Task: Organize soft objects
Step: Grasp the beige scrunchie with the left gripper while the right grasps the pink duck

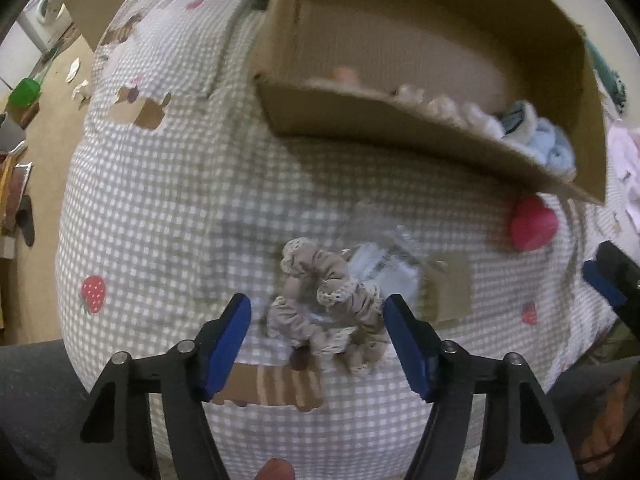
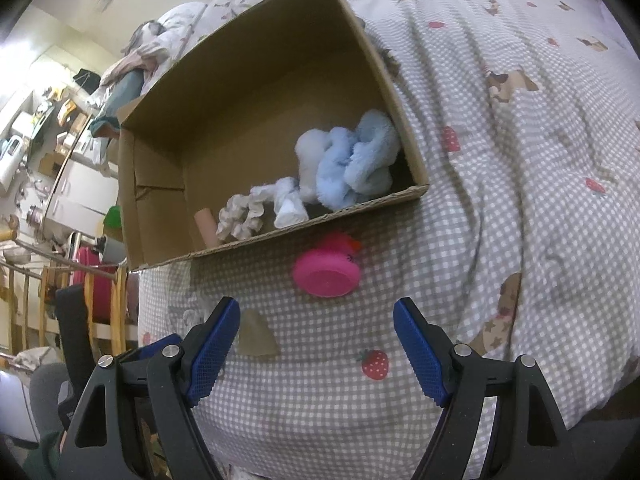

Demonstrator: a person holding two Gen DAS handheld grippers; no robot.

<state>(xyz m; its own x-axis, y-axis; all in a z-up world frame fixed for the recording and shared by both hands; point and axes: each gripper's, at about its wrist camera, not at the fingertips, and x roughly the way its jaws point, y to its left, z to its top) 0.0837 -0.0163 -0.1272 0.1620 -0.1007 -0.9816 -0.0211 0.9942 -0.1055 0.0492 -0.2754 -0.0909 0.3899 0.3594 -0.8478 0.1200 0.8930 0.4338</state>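
Left gripper [image 1: 318,328]: pointing steeply down at the bed, blue pads either side of a beige scrunchie [image 1: 328,300]; the right pad sits at the ruffle's edge, the left pad stands just clear, so nothing is gripped yet.

Scrunchie: at 6 o'clock in the left wrist view, lying on the checked bedspread [image 1: 160,200], partly over a clear plastic packet [image 1: 384,268] with a pale blue item inside (blurred, so what it is I cannot tell).

Right gripper [image 2: 316,344]: wide open and empty, hovering over bare bedspread at 6 o'clock of its own view.

Pink toy [image 2: 326,268]: just beyond the right gripper, toward 12 o'clock, lying near the box's front wall; apparently a rubber duck on its side.

Cardboard box [image 2: 168,208]: farthest, at 11 o'clock in the right wrist view, open-topped, already holding a fluffy blue scrunchie [image 2: 356,164], a white scrunchie [image 2: 240,216] and other small soft things.

Risk, packet: closing here could pinch the plastic along with the fabric, dragging both up together.

Risk, grip: the ruffle is loose and springy; a shallow bite on one fold could slip out on the way to the box.

Risk, crowding: both grippers work near each other, so the arms could bump.
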